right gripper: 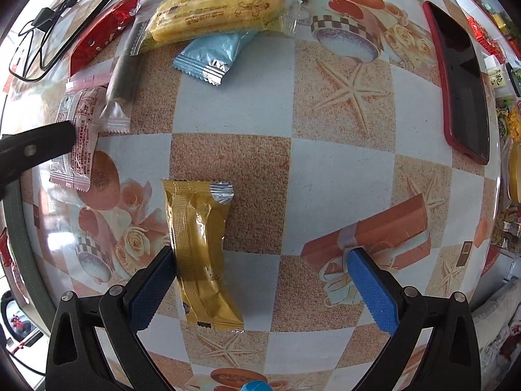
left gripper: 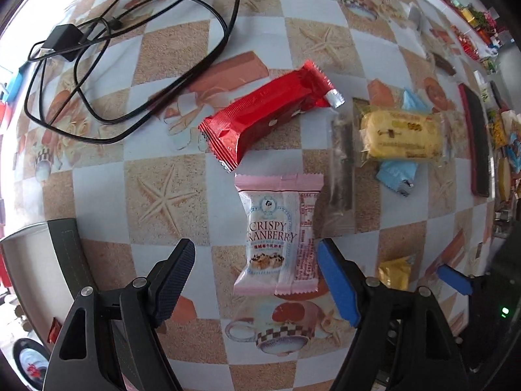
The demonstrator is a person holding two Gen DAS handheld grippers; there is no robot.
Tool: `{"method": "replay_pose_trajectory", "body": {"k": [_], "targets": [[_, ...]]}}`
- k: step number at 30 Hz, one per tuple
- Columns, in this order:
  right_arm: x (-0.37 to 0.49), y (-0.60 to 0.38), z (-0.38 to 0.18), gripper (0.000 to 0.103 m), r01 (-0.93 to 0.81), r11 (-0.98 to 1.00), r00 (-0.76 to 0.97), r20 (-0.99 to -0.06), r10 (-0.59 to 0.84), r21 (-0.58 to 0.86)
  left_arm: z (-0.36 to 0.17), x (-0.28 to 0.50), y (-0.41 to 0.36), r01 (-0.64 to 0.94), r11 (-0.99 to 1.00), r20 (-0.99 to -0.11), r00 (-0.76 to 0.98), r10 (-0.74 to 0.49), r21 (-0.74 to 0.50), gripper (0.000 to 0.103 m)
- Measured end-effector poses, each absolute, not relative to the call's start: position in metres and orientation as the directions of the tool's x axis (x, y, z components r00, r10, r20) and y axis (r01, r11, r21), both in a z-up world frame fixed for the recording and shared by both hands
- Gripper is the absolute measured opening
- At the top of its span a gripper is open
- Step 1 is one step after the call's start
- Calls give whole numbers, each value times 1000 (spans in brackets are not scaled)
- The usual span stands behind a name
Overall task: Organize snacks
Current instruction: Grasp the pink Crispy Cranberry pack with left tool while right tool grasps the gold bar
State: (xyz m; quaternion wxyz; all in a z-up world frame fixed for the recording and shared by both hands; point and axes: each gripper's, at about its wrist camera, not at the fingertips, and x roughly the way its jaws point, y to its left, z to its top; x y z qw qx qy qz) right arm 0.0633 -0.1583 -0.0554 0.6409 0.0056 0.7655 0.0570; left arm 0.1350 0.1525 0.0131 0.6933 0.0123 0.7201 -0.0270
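My left gripper (left gripper: 257, 280) is open, its fingers on either side of a pink Crispy Cranberry packet (left gripper: 276, 238) that lies flat on the table. Beyond it lie a red wrapper (left gripper: 267, 114), a clear dark stick packet (left gripper: 340, 166), a yellow cake packet (left gripper: 403, 135) and a blue packet (left gripper: 395, 172). My right gripper (right gripper: 260, 290) is open over a gold packet (right gripper: 200, 254) that lies beside its left finger. The right wrist view also shows the yellow cake (right gripper: 218, 9), blue packet (right gripper: 211, 55), stick packet (right gripper: 122, 71), red wrapper (right gripper: 101, 36) and pink packet (right gripper: 79, 137).
A black charger and cable (left gripper: 107, 52) lie at the far left of the patterned table (right gripper: 342, 176). A phone in a red case (right gripper: 462, 81) lies at the right. More snacks crowd the far right edge (left gripper: 501, 130).
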Motion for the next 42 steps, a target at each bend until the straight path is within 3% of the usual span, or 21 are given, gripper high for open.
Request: {"method": "replay_pose_trajectory", "body": {"k": [7, 11, 15, 21, 22, 24, 25, 37, 40, 42], "targets": [[59, -158, -59, 103, -62, 994, -174, -981, 82, 94, -1, 138, 152, 51, 999, -999, -38, 15, 13, 79], [56, -160, -58, 103, -63, 994, -166, -983, 82, 94, 4, 126, 141, 86, 996, -1000, -3, 8, 8, 50], [55, -160, -58, 103, -66, 993, -162, -983, 82, 94, 6, 118, 144, 106, 994, -1000, -1, 9, 9, 45], [52, -160, -56, 103, -65, 994, -145, -986, 83, 93, 5, 63, 156, 101, 995, -1000, -21, 23, 21, 49], [51, -160, -56, 103, -64, 994, -142, -986, 83, 93, 5, 59, 158, 97, 995, -999, -20, 26, 24, 53], [51, -160, -56, 103, -62, 994, -141, -987, 83, 92, 3, 54, 162, 90, 995, -999, -20, 45, 43, 73], [51, -160, -56, 103, -61, 994, -140, -987, 83, 92, 1, 54, 164, 87, 995, -998, -20, 54, 52, 75], [53, -160, -57, 103, -52, 995, -179, -981, 80, 90, 1, 73, 155, 95, 995, -1000, -18, 23, 21, 79], [51, -157, -56, 101, -48, 995, -187, -979, 77, 87, 3, 76, 152, 102, 995, -1000, -23, 8, 5, 69], [48, -153, -50, 93, -61, 994, -173, -982, 75, 86, 7, 68, 153, 125, 992, -1000, -13, 5, 3, 45]]}}
